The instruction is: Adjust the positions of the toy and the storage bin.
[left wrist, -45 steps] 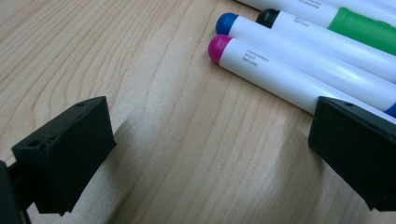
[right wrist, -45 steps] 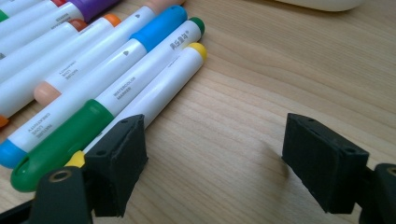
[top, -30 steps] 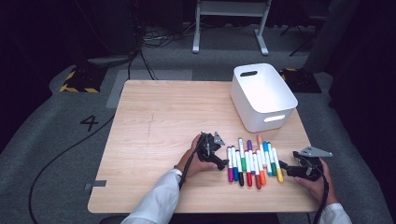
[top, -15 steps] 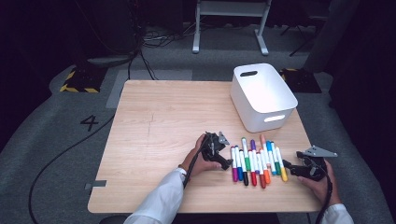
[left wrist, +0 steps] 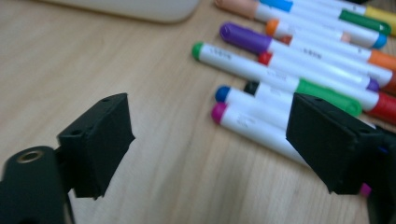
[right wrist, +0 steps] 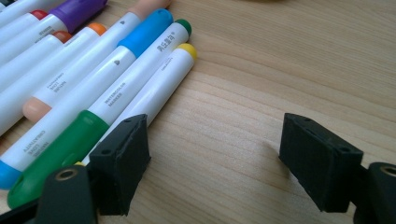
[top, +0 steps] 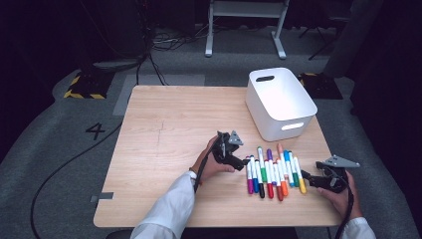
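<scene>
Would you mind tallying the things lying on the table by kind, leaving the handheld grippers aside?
Markers: 11 (lying side by side and partly overlapping, so one more or fewer is possible)
White bin: 1
Total: 12

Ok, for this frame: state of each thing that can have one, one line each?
left gripper: open, jaws just closing somewhat, nothing between them, beside the markers
right gripper: open, nothing gripped, at the yellow end of the row
markers: capped, lying side by side on the table
white bin: upright, looks empty
</scene>
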The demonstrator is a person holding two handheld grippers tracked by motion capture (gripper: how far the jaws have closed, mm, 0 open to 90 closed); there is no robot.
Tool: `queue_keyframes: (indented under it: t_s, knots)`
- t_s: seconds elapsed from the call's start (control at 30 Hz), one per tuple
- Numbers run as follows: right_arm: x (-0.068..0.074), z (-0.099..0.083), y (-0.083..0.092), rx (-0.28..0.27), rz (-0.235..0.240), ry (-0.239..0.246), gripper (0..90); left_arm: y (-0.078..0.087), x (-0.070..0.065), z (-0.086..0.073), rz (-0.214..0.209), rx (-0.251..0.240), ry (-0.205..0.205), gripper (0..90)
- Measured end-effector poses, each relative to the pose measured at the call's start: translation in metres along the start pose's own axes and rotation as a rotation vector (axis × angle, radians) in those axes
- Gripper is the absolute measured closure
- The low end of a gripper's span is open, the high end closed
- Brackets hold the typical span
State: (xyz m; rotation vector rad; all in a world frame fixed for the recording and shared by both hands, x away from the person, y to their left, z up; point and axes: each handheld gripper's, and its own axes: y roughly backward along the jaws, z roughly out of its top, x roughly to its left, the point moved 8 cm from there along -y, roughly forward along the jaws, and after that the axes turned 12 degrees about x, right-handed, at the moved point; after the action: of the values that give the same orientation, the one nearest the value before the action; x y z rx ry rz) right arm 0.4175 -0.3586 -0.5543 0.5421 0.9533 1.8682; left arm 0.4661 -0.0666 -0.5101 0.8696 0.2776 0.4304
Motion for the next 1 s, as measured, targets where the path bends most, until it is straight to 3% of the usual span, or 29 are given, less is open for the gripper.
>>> queue_keyframes:
  t_s: [0.07,0.1,0.17,0.2,0.23,0.43,0.5,0.57,0.73,0.8,0.87,1.0]
  knots:
    - [0.0,0.0,0.0,0.003,0.0,0.0,24.0,0.007,0.004,0.017,0.018,-0.015,-0.032,20.1]
    - [0.0,0.0,0.0,0.003,0.0,0.0,24.0,0.007,0.004,0.017,0.018,-0.015,-0.032,20.8]
    - [-0.001,0.0,-0.001,0.006,0.006,-0.009,24.0,0.013,0.006,0.037,0.02,-0.034,-0.064,23.0]
    - [-0.001,0.0,-0.001,0.006,0.006,-0.009,24.0,0.013,0.006,0.037,0.02,-0.034,-0.064,23.7]
    - [-0.001,0.0,-0.001,0.008,0.009,-0.01,23.8,0.015,0.005,0.052,0.026,-0.053,-0.078,23.8]
    - [-0.001,0.0,-0.001,0.008,0.009,-0.01,23.8,0.019,-0.004,0.086,0.018,-0.089,-0.121,26.3]
    - [-0.001,0.0,-0.001,0.008,0.01,-0.01,23.8,0.02,-0.011,0.104,0.029,-0.106,-0.158,28.4]
    - [-0.001,0.0,-0.001,0.008,0.01,-0.01,23.8,0.021,-0.016,0.116,0.025,-0.127,-0.16,29.7]
    - [-0.001,0.0,-0.001,0.007,0.01,-0.007,23.9,0.015,-0.021,0.136,0.034,-0.113,-0.179,33.2]
    - [-0.001,0.0,-0.001,0.007,0.009,-0.007,23.9,0.006,-0.021,0.148,0.028,-0.106,-0.154,34.7]
    - [-0.001,0.0,-0.001,0.007,0.01,-0.007,23.9,-0.001,-0.017,0.153,0.028,-0.065,-0.142,38.4]
    - [-0.001,0.0,-0.002,0.003,0.012,-0.008,24.0,-0.011,-0.01,0.159,0.062,-0.056,-0.124,45.2]
